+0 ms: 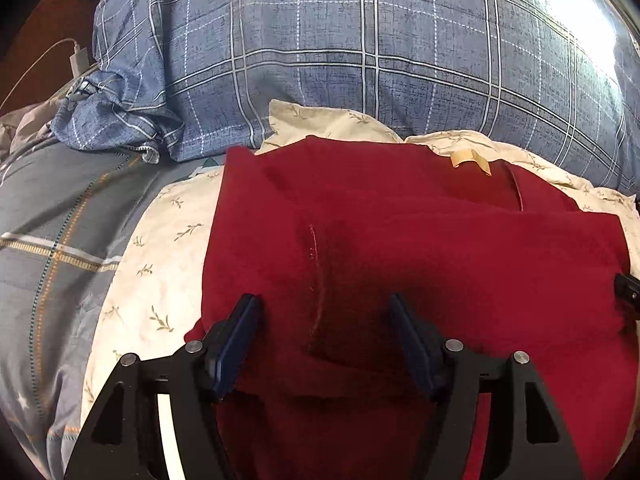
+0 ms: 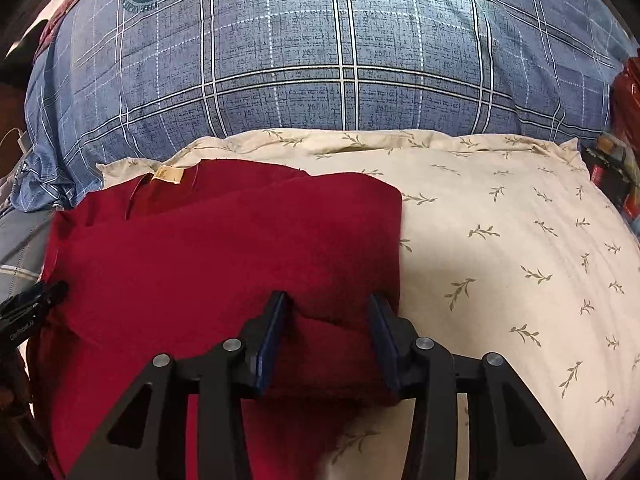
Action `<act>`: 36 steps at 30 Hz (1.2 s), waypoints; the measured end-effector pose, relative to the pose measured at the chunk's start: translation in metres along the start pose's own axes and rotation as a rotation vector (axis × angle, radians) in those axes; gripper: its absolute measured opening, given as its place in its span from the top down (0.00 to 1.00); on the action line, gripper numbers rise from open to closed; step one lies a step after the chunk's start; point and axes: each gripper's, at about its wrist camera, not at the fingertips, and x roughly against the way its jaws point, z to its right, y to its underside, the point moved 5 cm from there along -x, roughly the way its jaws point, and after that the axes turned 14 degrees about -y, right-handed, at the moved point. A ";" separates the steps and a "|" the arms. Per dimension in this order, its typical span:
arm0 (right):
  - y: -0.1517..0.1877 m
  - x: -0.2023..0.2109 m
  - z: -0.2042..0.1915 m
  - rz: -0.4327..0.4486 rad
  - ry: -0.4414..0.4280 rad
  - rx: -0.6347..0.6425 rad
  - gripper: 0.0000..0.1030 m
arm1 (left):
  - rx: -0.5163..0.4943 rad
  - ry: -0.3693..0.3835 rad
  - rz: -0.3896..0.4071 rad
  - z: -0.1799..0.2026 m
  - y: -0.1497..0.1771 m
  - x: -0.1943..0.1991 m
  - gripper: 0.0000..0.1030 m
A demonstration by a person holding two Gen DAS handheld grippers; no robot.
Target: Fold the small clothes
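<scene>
The left gripper (image 1: 324, 312) stood with its jaws wide apart over the near part of a dark red garment (image 1: 400, 248), its blue pads (image 1: 240, 332) clear of the cloth on either side, so nothing was held. A raised seam or fold ridge ran up between the two fingers. That spread looked like a release, the cloth laid down and let go so that the fold could settle.

The right gripper (image 2: 326, 312) had its jaws at a middling width, straddling the garment's near right corner. A soft hump of red fabric bulged between the pads (image 2: 272, 336), yet they did not seem to press on it, so I judged this side unclenched as well. Its place at the corner suited squaring the edge.

The garment (image 2: 220, 260) lay spread flat and already doubled over, one layer on another, with a tan neck label (image 2: 170, 174) showing at the far edge. It sat towards the left of a cream pillow printed with small sprigs (image 2: 500, 240), its right edge ending just beyond the right gripper. Behind the pillow rose a blue checked duvet (image 2: 320, 60), and a grey striped cover (image 1: 60, 220) lay off to the left. The left gripper's tip showed at the left edge of the right wrist view.
</scene>
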 end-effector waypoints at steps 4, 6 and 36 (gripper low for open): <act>0.003 0.023 -0.011 0.012 -0.031 -0.005 0.54 | -0.003 0.012 -0.002 -0.005 0.002 0.005 0.35; 0.009 0.038 -0.027 0.021 -0.081 0.014 0.51 | -0.006 0.016 0.004 -0.011 0.005 0.013 0.35; 0.231 0.046 -0.318 -0.501 -0.947 0.377 0.50 | 0.129 0.061 -0.052 -0.146 0.095 0.106 0.35</act>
